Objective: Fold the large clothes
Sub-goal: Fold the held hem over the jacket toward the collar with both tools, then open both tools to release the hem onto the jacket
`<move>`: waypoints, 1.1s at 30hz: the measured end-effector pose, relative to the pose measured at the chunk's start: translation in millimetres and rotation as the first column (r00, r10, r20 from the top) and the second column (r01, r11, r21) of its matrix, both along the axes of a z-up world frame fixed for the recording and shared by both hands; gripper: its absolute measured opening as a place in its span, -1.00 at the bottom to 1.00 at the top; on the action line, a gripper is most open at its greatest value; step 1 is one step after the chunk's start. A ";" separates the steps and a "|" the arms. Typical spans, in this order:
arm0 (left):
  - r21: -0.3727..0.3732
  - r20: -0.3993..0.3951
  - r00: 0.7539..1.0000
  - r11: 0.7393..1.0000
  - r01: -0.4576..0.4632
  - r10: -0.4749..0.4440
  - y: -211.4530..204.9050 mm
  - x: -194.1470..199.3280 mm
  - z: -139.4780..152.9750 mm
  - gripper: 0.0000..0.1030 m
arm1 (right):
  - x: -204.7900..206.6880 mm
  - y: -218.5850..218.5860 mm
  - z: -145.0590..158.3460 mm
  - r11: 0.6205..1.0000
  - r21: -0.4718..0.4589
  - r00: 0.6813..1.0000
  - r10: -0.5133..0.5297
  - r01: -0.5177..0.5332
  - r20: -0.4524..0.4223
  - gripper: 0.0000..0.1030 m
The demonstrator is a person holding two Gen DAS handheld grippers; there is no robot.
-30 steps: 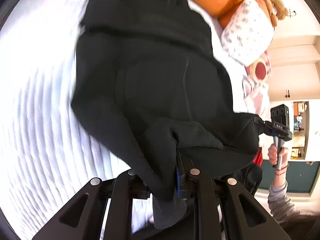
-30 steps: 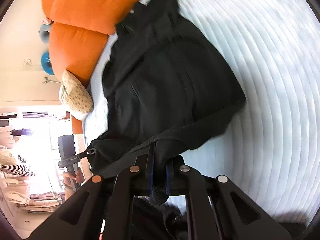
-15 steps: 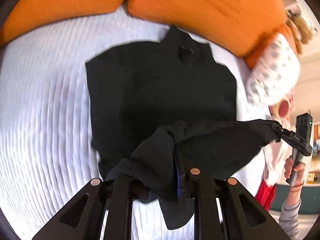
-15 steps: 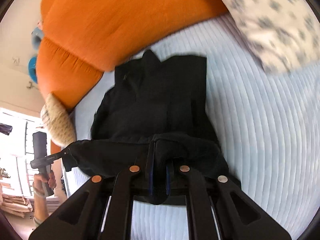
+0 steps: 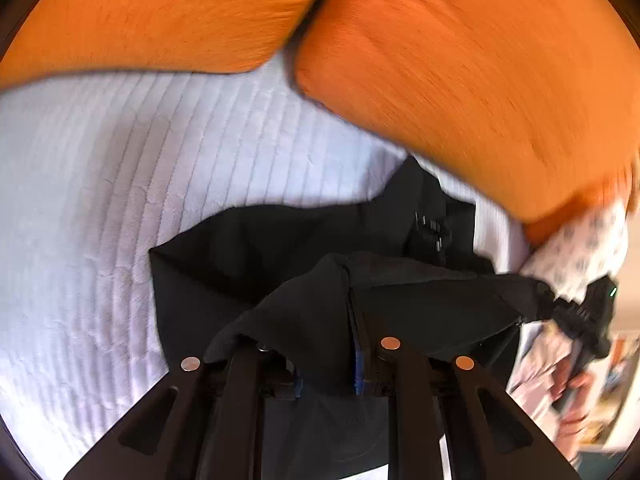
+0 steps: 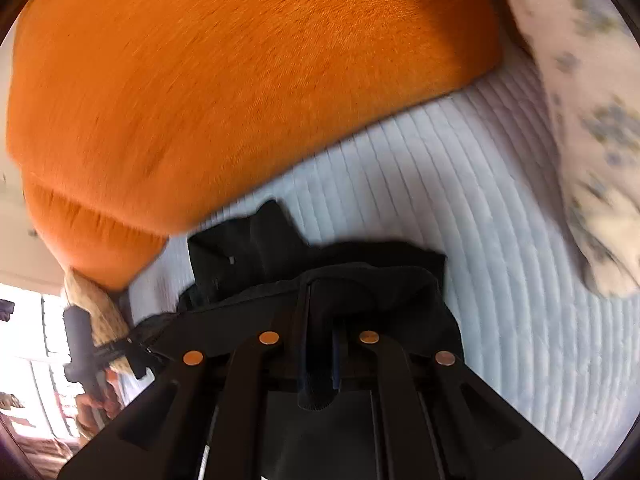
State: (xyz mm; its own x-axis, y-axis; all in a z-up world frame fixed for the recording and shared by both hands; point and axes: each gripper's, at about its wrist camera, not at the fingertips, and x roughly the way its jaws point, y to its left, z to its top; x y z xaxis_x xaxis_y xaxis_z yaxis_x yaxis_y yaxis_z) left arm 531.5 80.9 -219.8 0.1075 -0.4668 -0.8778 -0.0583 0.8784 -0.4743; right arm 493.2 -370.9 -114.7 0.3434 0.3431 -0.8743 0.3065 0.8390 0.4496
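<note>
**Carrying the hem up to the collar**

Left wrist view: the left gripper [image 5: 326, 364], jaws clenched on the black garment [image 5: 280, 256] at lower centre, should keep its edge taut and level with the other corner while lowering onto the white bed [image 5: 100, 208].

Right wrist view: the right gripper [image 6: 318, 364], jaws pinched tight on the same cloth, lower centre, beneath the orange cushions [image 6: 240, 88].

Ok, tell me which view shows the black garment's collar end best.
The left wrist view: the black garment lies spread on the white bedding, collar toward the orange pillows. The right wrist view shows only a bunched part beyond the gripper.
</note>
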 end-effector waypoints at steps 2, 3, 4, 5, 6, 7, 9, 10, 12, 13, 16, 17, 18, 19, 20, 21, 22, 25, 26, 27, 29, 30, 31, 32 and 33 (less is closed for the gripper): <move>-0.044 -0.033 0.998 0.997 -0.056 0.054 7.7 10.6 -11.7 -0.56 | 15.1 -1.6 -10.1 1.000 0.009 1.000 -0.023 0.023 -0.006 -0.83; -0.078 -0.057 0.994 0.992 -0.096 0.092 13.0 14.4 -19.7 -0.56 | 20.1 -2.1 -15.5 0.999 0.007 0.999 -0.034 0.034 -0.013 -0.83; -0.094 -0.068 0.992 0.989 -0.115 0.109 14.1 18.0 -24.7 -0.56 | 24.0 -3.2 -18.7 0.999 0.009 0.999 -0.046 0.046 -0.019 -0.83; -0.102 -0.073 0.990 0.987 -0.127 0.120 16.1 19.8 -29.0 -0.56 | 27.6 -4.9 -23.8 0.998 0.011 0.998 -0.059 0.060 -0.028 -0.83; -0.098 -0.073 0.989 0.986 -0.132 0.126 16.2 21.2 -35.1 -0.56 | 30.4 -6.2 -30.4 0.998 0.005 0.997 -0.068 0.068 -0.039 -0.83; -0.094 -0.073 0.989 0.986 -0.136 0.129 15.1 21.2 -39.5 -0.55 | 32.3 -6.1 -36.0 0.997 -0.007 0.996 -0.071 0.071 -0.049 -0.83; -0.080 -0.071 0.988 0.987 -0.143 0.137 10.8 19.9 -53.3 -0.54 | 35.6 -3.4 -49.5 0.996 -0.057 0.995 -0.068 0.064 -0.075 -0.82; -0.077 -0.067 0.987 0.985 -0.152 0.147 10.1 19.5 -59.6 -0.50 | 35.7 -1.8 -55.8 0.995 -0.075 0.995 -0.065 0.059 -0.080 -0.82; -0.119 -0.077 0.976 0.970 -0.211 0.203 15.2 17.4 -72.6 -0.46 | 39.1 3.2 -67.4 0.992 -0.124 0.996 -0.044 0.034 -0.079 -0.76; -0.146 -0.084 0.970 0.960 -0.239 0.229 19.9 15.1 -75.1 -0.45 | 40.2 5.2 -69.6 0.989 -0.144 0.996 -0.035 0.023 -0.079 -0.71; -0.239 -0.077 0.955 0.924 -0.297 0.286 38.8 7.8 -71.0 -0.40 | 43.5 4.5 -71.5 0.984 -0.176 0.997 -0.018 0.003 -0.080 -0.59; -0.230 -0.054 0.955 0.927 -0.296 0.292 43.0 6.6 -64.3 -0.28 | 44.0 1.7 -67.9 0.987 -0.162 0.997 -0.023 0.011 -0.077 -0.57; -0.169 0.014 0.954 0.941 -0.292 0.299 49.9 5.2 -48.1 -0.22 | 44.3 0.7 -64.2 0.986 -0.165 0.997 -0.022 0.009 -0.075 -0.52; -0.132 0.073 0.949 0.946 -0.295 0.306 55.9 3.9 -34.8 0.04 | 44.6 0.0 -57.5 0.984 -0.180 0.998 -0.019 0.007 -0.068 -0.47; -0.094 0.152 0.936 0.948 -0.305 0.317 64.6 1.7 -16.8 0.27 | 44.0 -0.3 -48.2 0.981 -0.191 0.999 -0.010 0.001 -0.047 -0.46; -0.061 0.226 0.920 0.947 -0.315 0.321 72.9 -1.3 0.8 0.31 | 43.8 -1.2 -37.3 0.984 -0.178 1.000 0.015 -0.019 -0.023 -0.46; -0.012 0.303 0.901 0.947 -0.321 0.309 81.6 -5.2 22.6 0.38 | 44.6 -0.2 -31.3 0.982 -0.182 0.999 0.034 -0.039 -0.031 -0.45; 0.115 0.368 0.914 0.967 -0.226 0.170 74.0 -15.1 58.8 0.44 | 45.1 15.3 -16.7 0.950 -0.270 0.987 0.145 -0.158 -0.066 -0.45; 0.169 0.384 0.918 0.969 -0.180 0.104 63.4 -21.1 65.2 0.44 | 42.7 19.6 -11.3 0.942 -0.283 0.984 0.171 -0.180 -0.056 -0.44; 0.207 0.394 0.918 0.969 -0.133 0.041 52.9 -27.3 69.3 0.44 | 40.9 20.5 -7.9 0.945 -0.274 0.984 0.174 -0.178 -0.038 -0.36; 0.286 0.415 0.903 0.958 -0.016 -0.108 20.2 -45.6 74.8 0.46 | 43.9 11.0 -14.0 0.974 -0.181 0.990 0.133 -0.138 -0.040 -0.12; 0.284 0.413 0.896 0.958 0.042 -0.162 -0.2 -55.9 73.9 0.46 | 46.5 7.4 -16.0 0.980 -0.157 0.992 0.116 -0.122 -0.046 -0.08; 0.259 0.410 0.894 0.963 0.079 -0.183 -11.4 -61.1 72.9 0.51 | 49.1 1.4 -18.8 0.988 -0.127 0.995 0.086 -0.091 -0.044 -0.01; 0.217 0.398 0.891 0.966 0.143 -0.221 -29.9 -68.2 68.9 0.51 | 49.9 -3.1 -19.0 0.994 -0.091 0.997 0.063 -0.065 -0.033 0.10; 0.193 0.383 0.884 0.959 0.206 -0.267 -50.9 -74.1 62.7 0.52 | 50.5 -8.5 -18.4 0.998 -0.051 0.999 0.041 -0.042 -0.026 0.57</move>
State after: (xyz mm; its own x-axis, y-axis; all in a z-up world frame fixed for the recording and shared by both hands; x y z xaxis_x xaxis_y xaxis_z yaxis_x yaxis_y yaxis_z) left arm 457.4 30.0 -157.1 0.3668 -0.3958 -0.8419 0.3279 0.9019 -0.2811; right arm 543.7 -379.5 -133.1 0.3078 0.3110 -0.8992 0.2818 0.8729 0.3984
